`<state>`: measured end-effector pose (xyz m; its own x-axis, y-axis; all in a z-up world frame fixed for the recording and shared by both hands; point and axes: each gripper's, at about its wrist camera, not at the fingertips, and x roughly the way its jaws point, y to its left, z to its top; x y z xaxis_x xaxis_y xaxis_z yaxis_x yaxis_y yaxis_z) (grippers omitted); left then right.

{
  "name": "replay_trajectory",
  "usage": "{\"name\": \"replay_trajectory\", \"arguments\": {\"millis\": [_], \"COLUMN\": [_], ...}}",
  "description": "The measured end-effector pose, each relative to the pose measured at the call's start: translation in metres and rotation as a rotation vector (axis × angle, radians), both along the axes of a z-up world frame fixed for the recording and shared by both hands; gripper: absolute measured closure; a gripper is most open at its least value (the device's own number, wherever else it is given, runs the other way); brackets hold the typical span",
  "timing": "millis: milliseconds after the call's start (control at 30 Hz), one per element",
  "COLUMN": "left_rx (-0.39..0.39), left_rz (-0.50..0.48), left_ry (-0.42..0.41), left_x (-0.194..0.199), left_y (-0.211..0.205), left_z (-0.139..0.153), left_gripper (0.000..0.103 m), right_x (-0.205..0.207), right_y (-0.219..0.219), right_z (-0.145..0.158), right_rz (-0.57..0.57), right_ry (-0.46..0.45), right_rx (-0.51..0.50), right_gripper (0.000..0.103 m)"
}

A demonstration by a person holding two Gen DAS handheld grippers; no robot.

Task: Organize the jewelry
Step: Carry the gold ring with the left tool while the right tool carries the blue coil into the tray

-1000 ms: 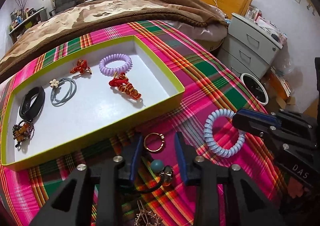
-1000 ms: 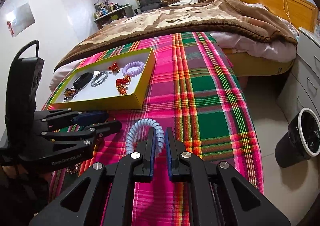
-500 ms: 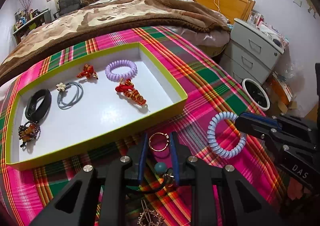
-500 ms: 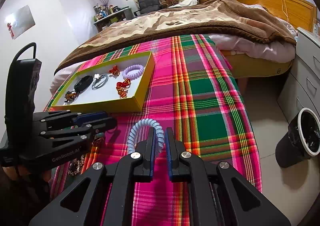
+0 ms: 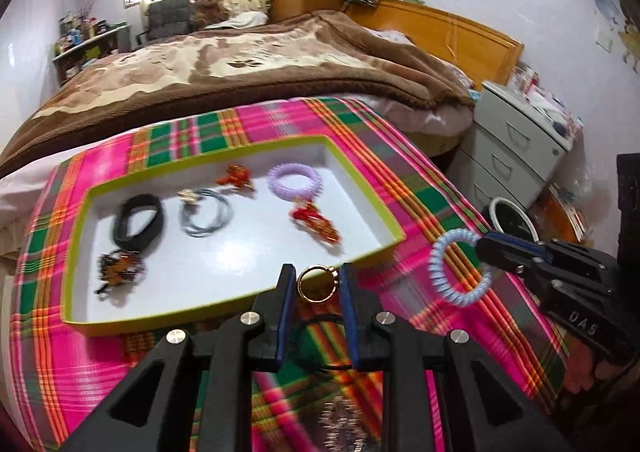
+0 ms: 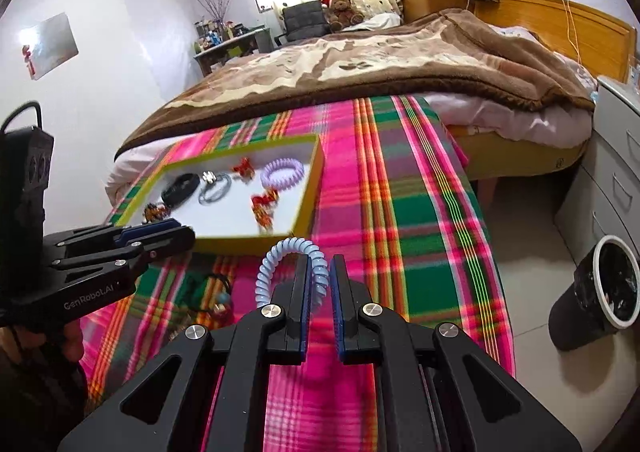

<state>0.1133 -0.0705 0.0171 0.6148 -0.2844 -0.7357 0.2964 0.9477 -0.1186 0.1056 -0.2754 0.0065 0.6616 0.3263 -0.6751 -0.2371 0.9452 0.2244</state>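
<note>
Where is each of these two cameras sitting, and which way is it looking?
Left wrist view: on the left gripper, looking forward and down along its fingers, which pinch a gold ring, toward the tray; the right gripper shows at right.
Right wrist view: on the right gripper, shut on a blue coil band, facing the bed; the left gripper and a hand show at left.
Shared: tray, plaid cloth, coil band, each other's gripper.

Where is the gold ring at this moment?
In the left wrist view the gold ring sits between the pads of the left hand-held gripper, raised in front of the near wall of the green box.
</note>
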Motion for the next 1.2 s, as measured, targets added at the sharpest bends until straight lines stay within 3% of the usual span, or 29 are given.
{"name": "replay_trajectory", "arguments": {"millis": [233,533,800,1200], "left_rx": [0.023,0.041,0.029,0.029], "left_rz": [0.056,0.103,0.117,0.132], "left_ry": [-0.012,0.016,0.053,0.096], "left_x": [0.01,0.024,0.046,0.06], "left_y": [0.032,0.059,0.068,0.073], "left_z": [0.005,-0.005,-0.021,-0.041], "left_gripper": [0.08,0.08,0.08,0.08], "right_x": [0.02,0.062,0.102,0.125], "right_y": [0.022,0.06,0.089,0.114], "right_z": [0.016,0.013,-0.008,-0.033], "right_rz": [0.043,0.105,0.132,0.171], "right_ry": [-0.031,-0.007,0.052,0.104], "right_rx": [0.007,-0.025,-0.059,-0.114], "right_gripper": [0.093,0.093,0.093,0.093]}}
